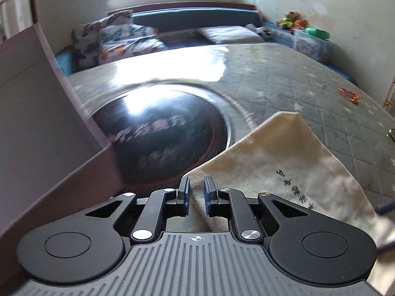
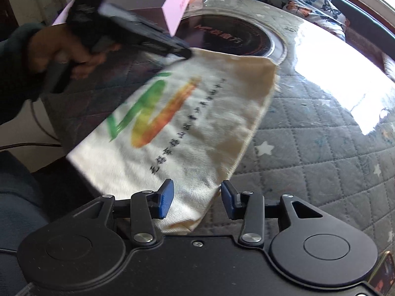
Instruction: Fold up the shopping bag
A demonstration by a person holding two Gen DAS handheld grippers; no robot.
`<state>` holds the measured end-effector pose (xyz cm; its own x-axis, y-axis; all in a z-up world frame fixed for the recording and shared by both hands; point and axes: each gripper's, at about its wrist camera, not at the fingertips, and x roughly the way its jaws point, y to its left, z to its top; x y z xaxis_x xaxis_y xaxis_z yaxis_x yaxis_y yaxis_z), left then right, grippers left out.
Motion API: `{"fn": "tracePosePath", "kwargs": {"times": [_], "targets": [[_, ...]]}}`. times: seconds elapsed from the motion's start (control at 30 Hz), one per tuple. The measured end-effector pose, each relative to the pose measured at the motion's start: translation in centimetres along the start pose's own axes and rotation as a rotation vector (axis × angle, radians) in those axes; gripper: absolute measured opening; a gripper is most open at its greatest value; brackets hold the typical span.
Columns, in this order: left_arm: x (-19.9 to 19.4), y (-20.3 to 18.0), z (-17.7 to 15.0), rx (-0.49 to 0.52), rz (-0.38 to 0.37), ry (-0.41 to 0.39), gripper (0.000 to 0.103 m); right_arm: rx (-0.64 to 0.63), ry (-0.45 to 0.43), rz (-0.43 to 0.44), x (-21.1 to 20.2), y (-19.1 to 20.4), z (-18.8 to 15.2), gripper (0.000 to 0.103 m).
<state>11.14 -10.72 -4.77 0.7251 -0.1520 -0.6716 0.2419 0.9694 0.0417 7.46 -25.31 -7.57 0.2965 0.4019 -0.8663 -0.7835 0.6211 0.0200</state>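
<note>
The left gripper [image 1: 196,194] pinches the shopping bag [image 2: 197,123] corner at its 12 o'clock; the right gripper [image 2: 196,198] gapes wide, straddling the near corner, nothing clamped.

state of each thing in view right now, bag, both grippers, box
shopping bag: cream cloth, logo side up, lying slack across the quilted table cover
left gripper: nearly shut, pinching a bag edge
right gripper: open, bag corner between the fingers, not clamped
pink box: closed, resting by the dark round cooktop
</note>
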Motion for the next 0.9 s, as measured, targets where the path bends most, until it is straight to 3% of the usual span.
{"fn": "tracePosePath", "kwargs": {"times": [0.1, 0.2, 0.4, 0.53, 0.63, 0.8, 0.9], "targets": [[0.9, -0.9, 0.9, 0.047, -0.043, -0.034, 0.012, -0.012, -0.002, 0.053, -0.3, 1.0, 0.3, 0.047], [1.5, -1.9, 1.6, 0.100, -0.062, -0.025, 0.014, -0.007, -0.035, 0.030, -0.9, 0.2, 1.2, 0.047], [-1.7, 0.0, -0.5, -0.019, -0.131, 0.007, 0.020, 0.006, -0.111, -0.045, -2.4, -1.9, 3.1, 0.047], [-4.7, 0.3, -2.6, -0.020, -0.140, 0.052, 0.024, 0.038, -0.160, -0.101, -1.8, -4.4, 5.2, 0.048], [-6.9, 0.3, -3.8, -0.037, -0.146, 0.064, 0.038, 0.053, -0.186, -0.123, -0.1, -6.2, 7.6, 0.048], [-9.3, 0.3, -5.3, -0.075, -0.174, 0.087, 0.040, 0.073, -0.165, -0.116, 2.7, -7.7, 10.0, 0.050], [-9.5, 0.4, -6.6, -0.112, -0.198, 0.144, 0.044, 0.090, -0.127, -0.104, 4.4, -8.5, 10.8, 0.050]]}}
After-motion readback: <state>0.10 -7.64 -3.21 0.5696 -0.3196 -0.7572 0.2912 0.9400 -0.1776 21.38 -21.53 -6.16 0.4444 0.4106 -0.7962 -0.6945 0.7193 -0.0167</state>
